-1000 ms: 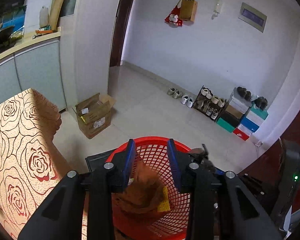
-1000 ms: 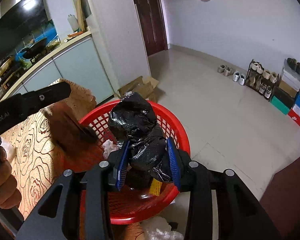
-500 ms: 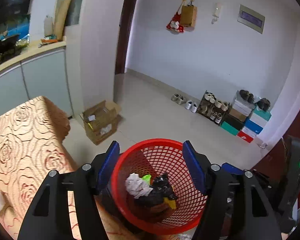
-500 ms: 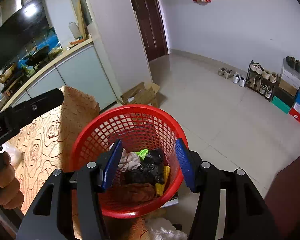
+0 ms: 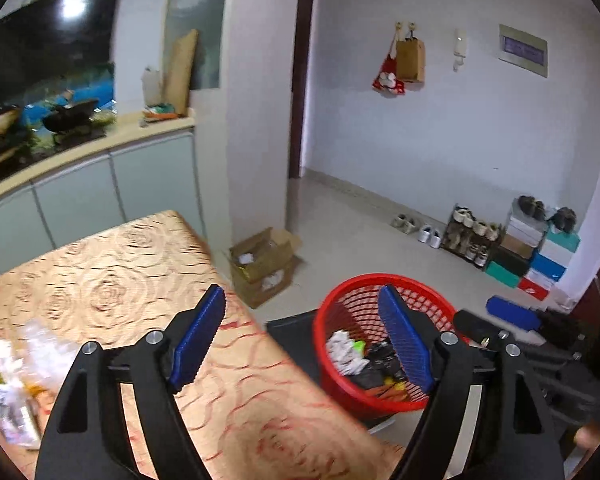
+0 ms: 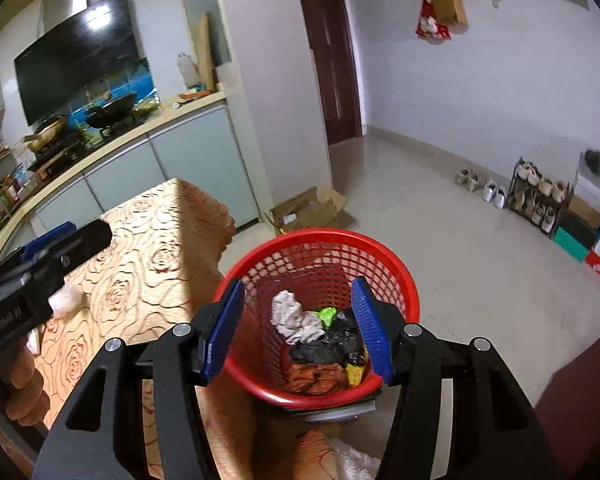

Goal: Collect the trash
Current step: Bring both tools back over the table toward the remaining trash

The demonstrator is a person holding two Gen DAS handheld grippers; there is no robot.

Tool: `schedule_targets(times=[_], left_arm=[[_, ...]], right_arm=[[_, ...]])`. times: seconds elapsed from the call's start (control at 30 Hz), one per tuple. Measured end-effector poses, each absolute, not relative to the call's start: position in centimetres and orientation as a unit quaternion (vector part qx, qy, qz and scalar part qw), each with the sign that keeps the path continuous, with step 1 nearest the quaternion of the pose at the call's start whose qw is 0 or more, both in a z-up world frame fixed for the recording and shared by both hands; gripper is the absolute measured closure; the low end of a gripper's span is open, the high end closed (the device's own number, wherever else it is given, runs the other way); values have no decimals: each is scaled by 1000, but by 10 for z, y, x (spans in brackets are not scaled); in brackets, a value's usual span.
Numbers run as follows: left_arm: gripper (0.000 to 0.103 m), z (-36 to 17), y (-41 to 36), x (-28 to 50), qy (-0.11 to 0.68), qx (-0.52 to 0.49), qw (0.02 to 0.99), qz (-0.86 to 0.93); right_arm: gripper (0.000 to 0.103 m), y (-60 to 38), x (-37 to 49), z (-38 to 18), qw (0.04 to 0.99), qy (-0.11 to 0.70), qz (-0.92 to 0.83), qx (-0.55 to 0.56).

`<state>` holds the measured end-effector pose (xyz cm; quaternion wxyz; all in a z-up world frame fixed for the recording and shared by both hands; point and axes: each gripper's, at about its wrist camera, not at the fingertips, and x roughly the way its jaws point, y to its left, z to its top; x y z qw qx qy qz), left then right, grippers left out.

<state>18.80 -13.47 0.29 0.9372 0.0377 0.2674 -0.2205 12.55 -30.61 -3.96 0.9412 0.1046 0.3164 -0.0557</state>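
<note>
The remaining trash (image 5: 16,376) is located on the surface (image 5: 112,280), at 8 o'clock in the left wrist view: a loose heap of clear plastic film and crumpled white paper, blurred in the frame. One white paper wad (image 6: 66,298) is seen at 9 o'clock in the right wrist view, just beside the body of the other gripper. These items are judged to be light, soft and easily crushed. The film is expected to be slippery and to spring back when released. A pinch across the bunched middle of a wad is advised, not at a loose edge, which is likely to tear or slip out.

The red basket (image 6: 404,276) is positioned on the floor, just beside the surface edge. White paper, a black bag (image 6: 328,344), a green scrap and orange wrapping are contained in it.

The left gripper (image 5: 300,340) is carried with its fingers spread and opening further; nothing is held between them. The right gripper (image 6: 298,328) is held above the basket with its fingers apart and empty.

A cardboard box (image 5: 266,264) is seen on the floor at 12 o'clock from the basket.
</note>
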Motion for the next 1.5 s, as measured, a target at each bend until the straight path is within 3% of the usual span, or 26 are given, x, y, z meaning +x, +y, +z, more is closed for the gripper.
schedule_targets(times=[0.1, 0.83, 1.5], left_arm=[[24, 6, -120, 174, 258, 38, 943, -205], [15, 17, 2, 106, 232, 10, 970, -70], [14, 10, 79, 86, 224, -18, 974, 30]], right_arm=[[36, -291, 118, -30, 947, 303, -52, 97], [36, -213, 106, -2, 958, 280, 33, 62], [35, -159, 112, 8, 958, 273, 86, 34]])
